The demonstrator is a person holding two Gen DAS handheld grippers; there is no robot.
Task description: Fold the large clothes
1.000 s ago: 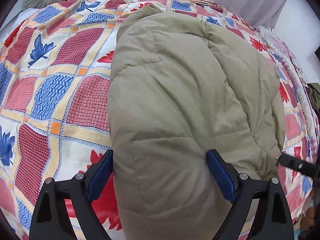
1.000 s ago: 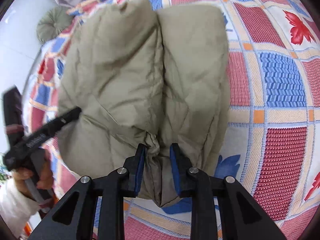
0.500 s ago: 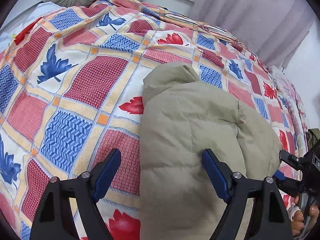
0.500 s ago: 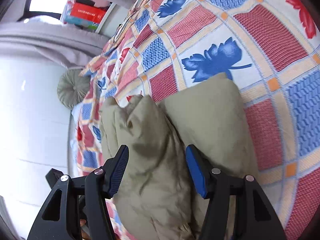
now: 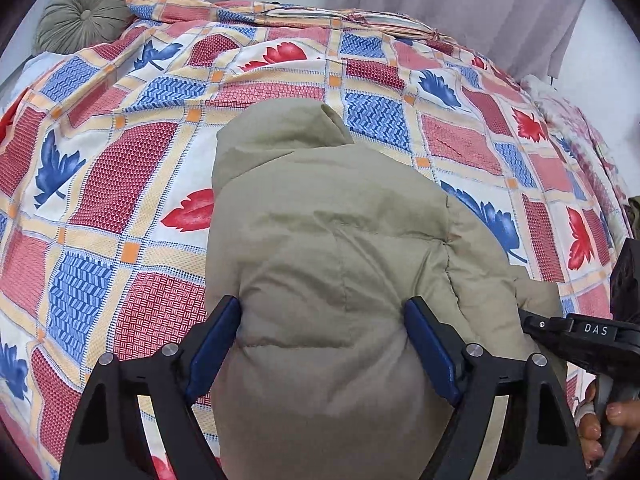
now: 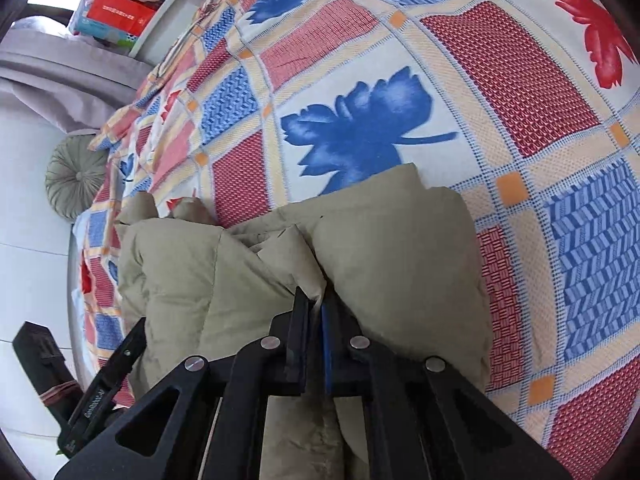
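A puffy olive-green jacket (image 5: 332, 248) lies bundled on the patterned bedspread (image 5: 120, 168). My left gripper (image 5: 322, 340) stands open and wide over its near end. The padded bulk fills the gap and touches both blue pads (image 5: 216, 344). In the right wrist view my right gripper (image 6: 316, 308) is shut on a thin fold of the jacket (image 6: 400, 260) at the seam between two padded lobes. The right gripper's finger (image 5: 560, 328) reaches the jacket's right edge in the left wrist view, held by a hand (image 5: 600, 420). The left gripper (image 6: 104, 380) shows at lower left in the right wrist view.
The bedspread (image 6: 500, 80) with red and blue leaf squares stretches far beyond the jacket. A round green cushion (image 5: 86, 8) sits at the bed's far left corner. Grey curtains (image 5: 440, 0) hang behind the bed. Coloured boxes (image 6: 116, 12) stand on a shelf.
My right gripper opened over the jacket, then closed on a fold at the seam. The left gripper pulled back and left off the jacket, then shifted right to straddle its near end.
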